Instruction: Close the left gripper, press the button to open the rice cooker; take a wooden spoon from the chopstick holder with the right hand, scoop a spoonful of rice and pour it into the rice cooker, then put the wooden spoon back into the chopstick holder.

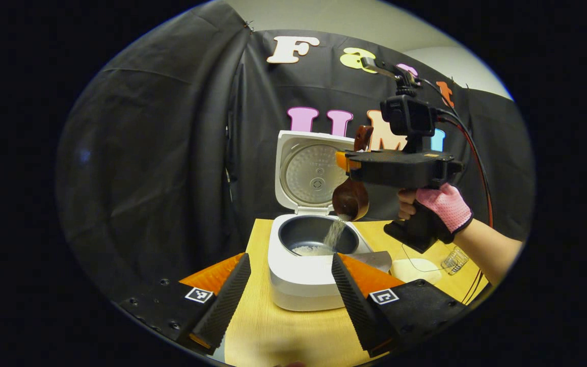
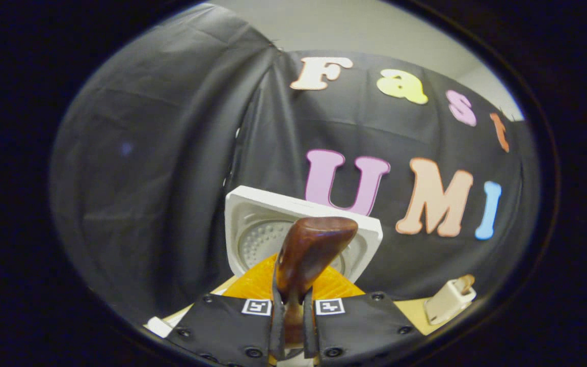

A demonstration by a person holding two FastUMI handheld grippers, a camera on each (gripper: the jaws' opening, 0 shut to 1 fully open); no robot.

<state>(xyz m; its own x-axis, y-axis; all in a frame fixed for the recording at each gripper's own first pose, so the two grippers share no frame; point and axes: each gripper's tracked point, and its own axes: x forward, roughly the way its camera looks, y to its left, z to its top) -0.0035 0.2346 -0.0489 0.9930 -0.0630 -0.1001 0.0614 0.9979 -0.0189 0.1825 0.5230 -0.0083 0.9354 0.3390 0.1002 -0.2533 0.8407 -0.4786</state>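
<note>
A white rice cooker (image 1: 298, 285) stands on the wooden table with its lid (image 1: 311, 173) raised. My left gripper (image 1: 291, 285) is open just in front of it, one finger on each side and nothing between them. My right gripper (image 1: 345, 162), held by a hand in a pink glove (image 1: 444, 204), hovers above the cooker, shut on the handle of a wooden spoon (image 1: 350, 200). The spoon is tipped bowl down, and rice (image 1: 333, 233) streams from it into the dark inner pot (image 1: 316, 239). In the right gripper view, my right gripper (image 2: 292, 293) clamps the spoon handle (image 2: 314, 244) in front of the lid (image 2: 252, 219).
A shallow white dish (image 1: 416, 269) and a small clear glass (image 1: 455, 260) sit on the table (image 1: 273, 331) right of the cooker. A white holder-like object (image 2: 449, 300) stands at the lower right of the right gripper view. Black cloth walls the booth behind.
</note>
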